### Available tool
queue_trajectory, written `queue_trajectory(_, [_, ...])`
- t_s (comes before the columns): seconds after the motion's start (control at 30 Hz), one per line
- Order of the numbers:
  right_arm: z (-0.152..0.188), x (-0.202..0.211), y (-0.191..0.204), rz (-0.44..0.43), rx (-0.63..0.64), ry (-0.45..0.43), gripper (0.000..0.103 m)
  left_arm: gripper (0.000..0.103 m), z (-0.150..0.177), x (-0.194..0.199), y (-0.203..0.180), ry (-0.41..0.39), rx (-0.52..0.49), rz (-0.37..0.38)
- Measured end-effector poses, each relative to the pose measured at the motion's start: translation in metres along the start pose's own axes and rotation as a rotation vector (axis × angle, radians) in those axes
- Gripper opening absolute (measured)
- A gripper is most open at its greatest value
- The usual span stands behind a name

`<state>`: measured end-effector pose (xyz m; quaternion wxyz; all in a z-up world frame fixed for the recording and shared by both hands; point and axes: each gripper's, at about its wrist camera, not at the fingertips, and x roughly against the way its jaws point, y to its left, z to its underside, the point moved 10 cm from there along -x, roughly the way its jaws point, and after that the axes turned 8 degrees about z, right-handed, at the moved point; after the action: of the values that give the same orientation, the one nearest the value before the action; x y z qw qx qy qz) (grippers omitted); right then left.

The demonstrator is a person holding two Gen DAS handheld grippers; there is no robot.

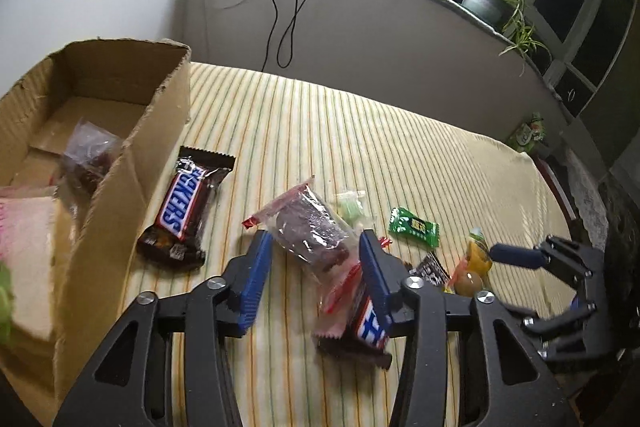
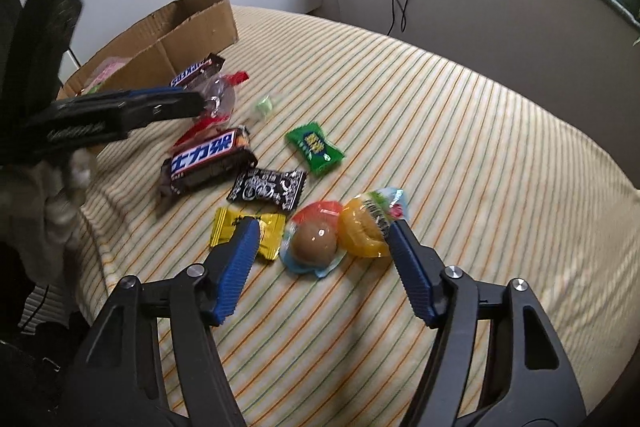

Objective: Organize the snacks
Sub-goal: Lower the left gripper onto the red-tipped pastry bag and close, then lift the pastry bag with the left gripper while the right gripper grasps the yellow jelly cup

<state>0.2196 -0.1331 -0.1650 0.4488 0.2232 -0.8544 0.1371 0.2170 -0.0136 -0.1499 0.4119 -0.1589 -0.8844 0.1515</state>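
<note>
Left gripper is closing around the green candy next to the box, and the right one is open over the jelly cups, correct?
Not quite. The left gripper brackets the clear packet of dark snack, not the green candy, which lies apart to its right in the left wrist view. The right gripper is open over the jelly cups.

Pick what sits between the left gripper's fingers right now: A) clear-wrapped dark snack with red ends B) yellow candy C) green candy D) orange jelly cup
A: in the left wrist view, the left gripper has its blue fingers on either side of the clear-wrapped dark snack; the green candy lies apart, off to the right on the striped cloth.
</note>
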Motion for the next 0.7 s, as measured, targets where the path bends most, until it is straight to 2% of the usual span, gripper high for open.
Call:
queue_trajectory(0.17, [-0.003, 0.001, -0.009, 0.016, -0.032, -0.016, 0.069, 0.05, -0.005, -0.009, 0.001, 0.01, -0.001, -0.017])
queue_trajectory(0.33, [-0.007, 0.0, -0.037, 0.035, -0.115, -0.018, 0.069, 0.05, -0.004, -0.015, 0.004, 0.021, -0.003, -0.036])
queue_trajectory(0.37, [-0.007, -0.005, -0.042, 0.047, -0.125, -0.003, 0.067, 0.05, -0.003, -0.015, 0.007, 0.023, -0.002, -0.041])
queue_trajectory(0.4, [-0.007, -0.009, -0.044, 0.049, -0.127, 0.01, 0.056, 0.05, -0.002, -0.017, 0.009, 0.025, 0.007, -0.042])
queue_trajectory(0.43, [-0.006, -0.012, -0.044, 0.04, -0.129, 0.02, 0.05, 0.05, -0.003, -0.019, 0.008, 0.022, 0.018, -0.041])
queue_trajectory(0.5, [-0.006, -0.019, -0.042, 0.004, -0.134, 0.033, 0.05, 0.05, -0.004, -0.019, 0.01, 0.02, 0.028, -0.037])
queue_trajectory(0.7, [-0.01, -0.028, -0.037, 0.003, -0.105, 0.034, 0.05, 0.052, -0.008, -0.021, 0.019, 0.031, 0.037, -0.037])
